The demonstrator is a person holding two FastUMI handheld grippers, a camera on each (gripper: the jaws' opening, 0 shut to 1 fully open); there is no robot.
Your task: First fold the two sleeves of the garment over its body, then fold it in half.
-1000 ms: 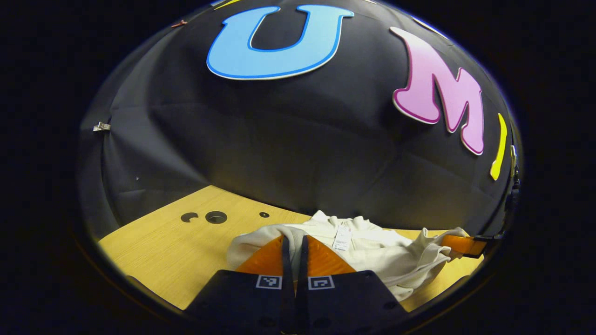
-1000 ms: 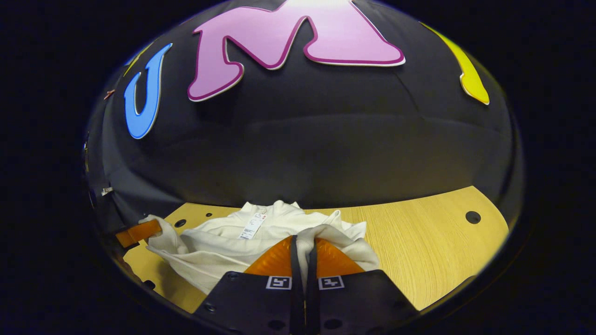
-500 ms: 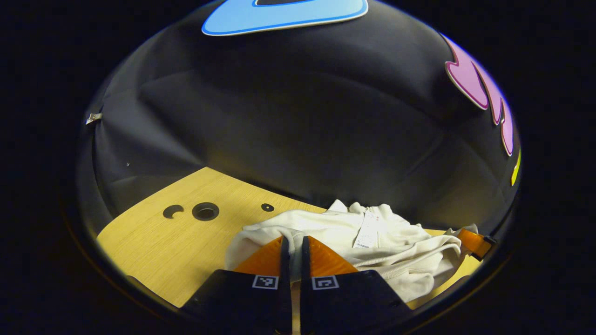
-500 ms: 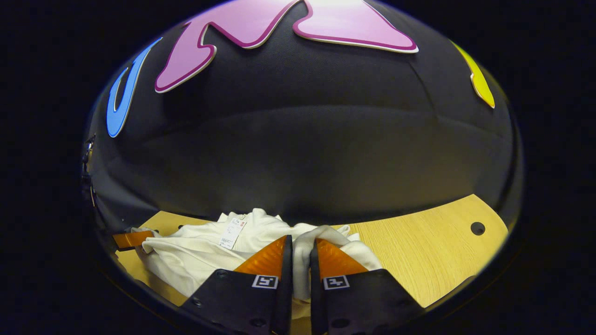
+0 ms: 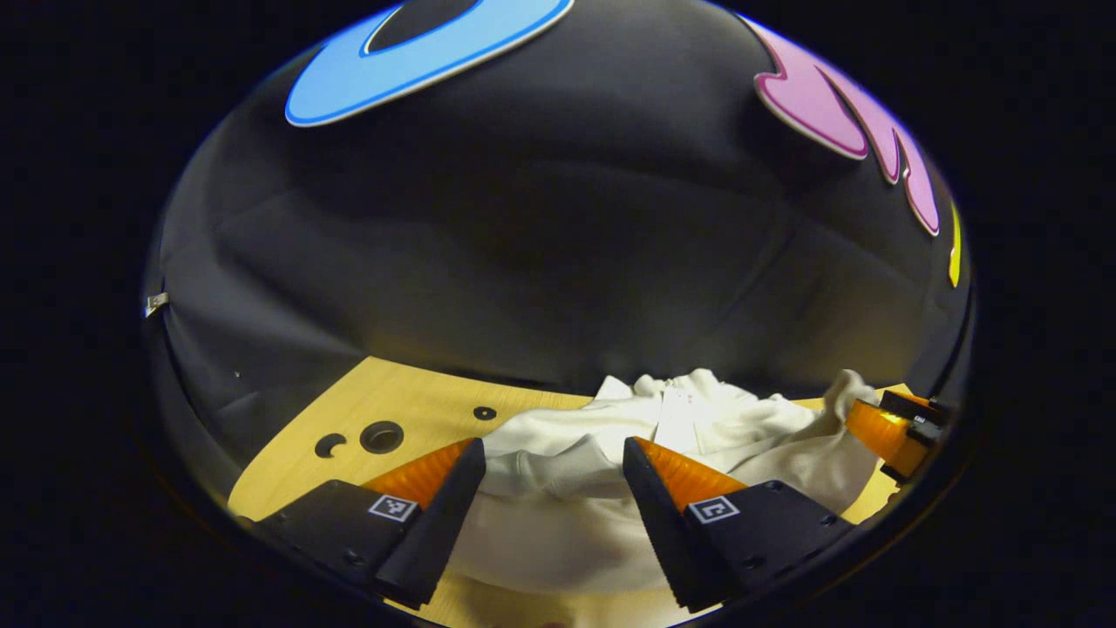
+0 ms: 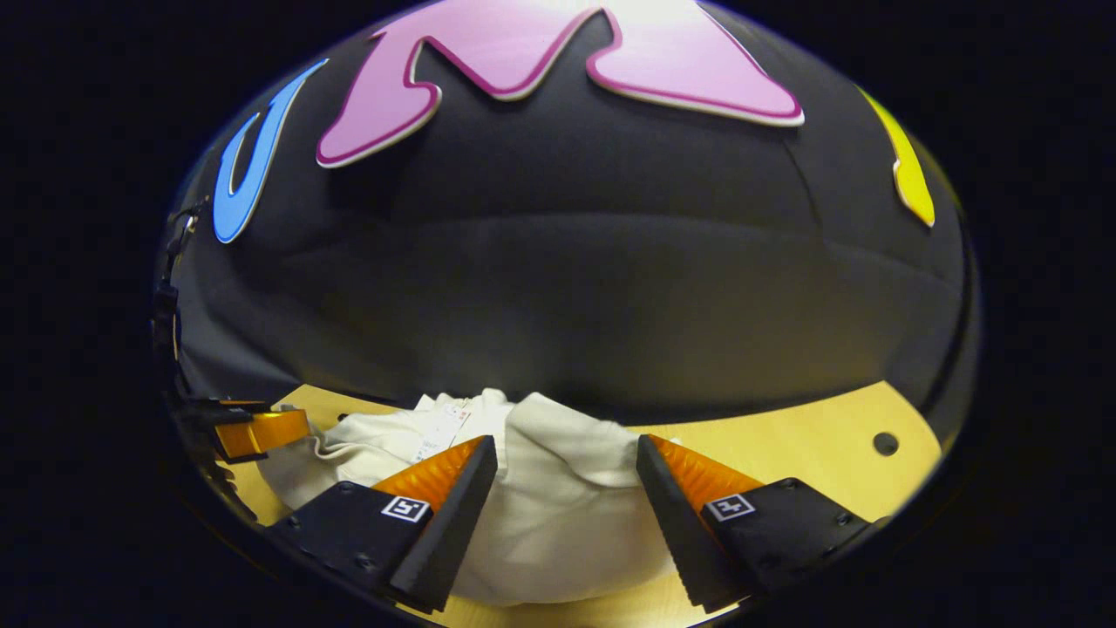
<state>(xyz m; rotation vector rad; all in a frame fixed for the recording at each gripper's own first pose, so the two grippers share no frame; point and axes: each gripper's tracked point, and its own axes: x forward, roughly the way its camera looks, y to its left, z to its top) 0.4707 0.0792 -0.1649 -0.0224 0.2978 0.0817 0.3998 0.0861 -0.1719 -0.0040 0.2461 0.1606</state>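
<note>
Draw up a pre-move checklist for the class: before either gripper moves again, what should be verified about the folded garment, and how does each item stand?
1. Left gripper open, fingers apart around the cloth: ok.
2. Right gripper open: ok.
3. Garment lies on the table, nothing hanging from a finger: ok.
4. Sleeves folded over the body: cannot tell, the cloth is bunched.
5. Halves lying flat and even: not ok, rumpled near the collar tag.
6. Retreat path free of cloth: cannot tell.

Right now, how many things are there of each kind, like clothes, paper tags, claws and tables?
White garment: 1
Paper tag on the garment: 1
Claws, both open: 2, the left claw and the right claw
Wooden table: 1
Total: 5
</note>
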